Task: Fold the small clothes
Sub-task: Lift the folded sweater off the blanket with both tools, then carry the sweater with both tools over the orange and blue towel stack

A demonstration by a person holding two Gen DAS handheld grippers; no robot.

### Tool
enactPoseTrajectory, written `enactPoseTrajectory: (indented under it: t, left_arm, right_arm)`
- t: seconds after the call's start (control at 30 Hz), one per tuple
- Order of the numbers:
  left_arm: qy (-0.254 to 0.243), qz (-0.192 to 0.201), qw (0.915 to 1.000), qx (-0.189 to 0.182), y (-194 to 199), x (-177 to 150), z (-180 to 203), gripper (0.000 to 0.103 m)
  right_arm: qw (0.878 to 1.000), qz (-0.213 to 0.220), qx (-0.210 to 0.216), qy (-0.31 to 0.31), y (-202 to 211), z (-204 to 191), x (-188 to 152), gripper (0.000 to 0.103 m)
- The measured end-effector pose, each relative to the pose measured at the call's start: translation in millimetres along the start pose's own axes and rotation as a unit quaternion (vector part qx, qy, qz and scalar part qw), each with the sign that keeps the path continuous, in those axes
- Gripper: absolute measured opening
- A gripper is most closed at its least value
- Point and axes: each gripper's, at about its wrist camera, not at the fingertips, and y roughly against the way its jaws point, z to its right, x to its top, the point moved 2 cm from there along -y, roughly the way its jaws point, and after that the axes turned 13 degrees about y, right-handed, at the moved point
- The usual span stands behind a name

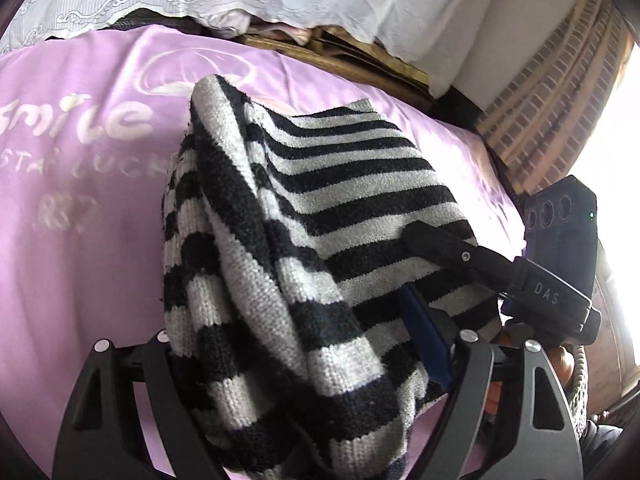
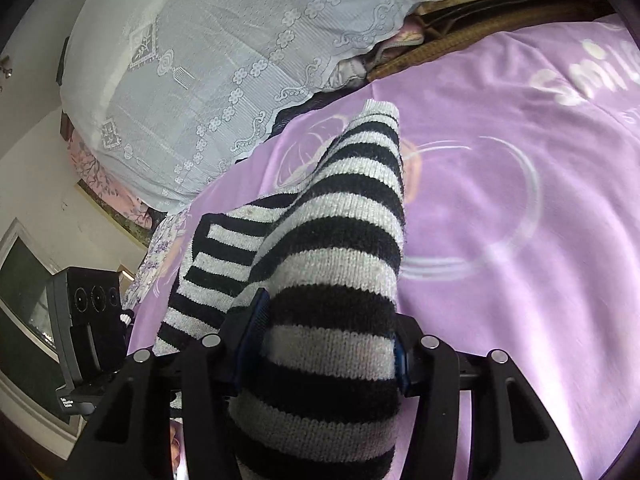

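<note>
Black-and-white striped knit garment (image 1: 320, 240), pinched by both the left hand-held gripper (image 1: 304, 364) and the right hand-held gripper (image 2: 328, 344). Lilac bed sheet (image 1: 80, 260) beneath, printed "smile". Right hand-held gripper's arm marked "DAS".

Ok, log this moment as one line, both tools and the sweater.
left tool: shut on sweater | right tool: shut on sweater | sweater: bunched, lifted over purple sheet | fold: not done

My knit sweater (image 1: 320, 216) is black and off-white stripes, sitting on a lilac sheet (image 1: 80, 240) with white lettering, white floral lace cover (image 2: 192, 80) at 11 o'clock.
</note>
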Motion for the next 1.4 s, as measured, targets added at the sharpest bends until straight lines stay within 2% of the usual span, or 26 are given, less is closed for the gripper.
enactPoseTrajectory:
  t: [0.13,0.33,0.53,0.73,0.87,1.17,1.4]
  left_arm:
    - [0.006,-0.004,0.9999,-0.015,5,-23,15,0.080]
    - [-0.011,-0.019,0.9988,-0.043,2,-44,55,0.080]
    - [-0.061,-0.027,0.9954,-0.069,-8,-52,116,0.079]
    - [-0.116,-0.042,0.9870,-0.102,-27,-57,191,0.079]
    - [-0.160,-0.050,0.9777,-0.127,-36,-59,247,0.079]
    - [-0.250,-0.068,0.9474,-0.188,-55,-73,374,0.079]
    - [-0.288,-0.090,0.9280,-0.219,-74,-93,443,0.080]
  right_arm:
    - [1.000,0.007,-0.015,0.015,33,-1,-18,0.053]
    - [0.998,0.037,-0.051,0.031,90,0,-34,0.052]
    - [0.993,0.078,-0.089,0.028,156,20,-44,0.053]
    - [0.982,0.124,-0.139,0.009,228,50,-47,0.052]
    - [0.972,0.158,-0.174,-0.003,278,69,-46,0.052]
    - [0.938,0.232,-0.258,-0.024,390,104,-47,0.052]
    - [0.912,0.263,-0.311,-0.044,449,130,-57,0.052]
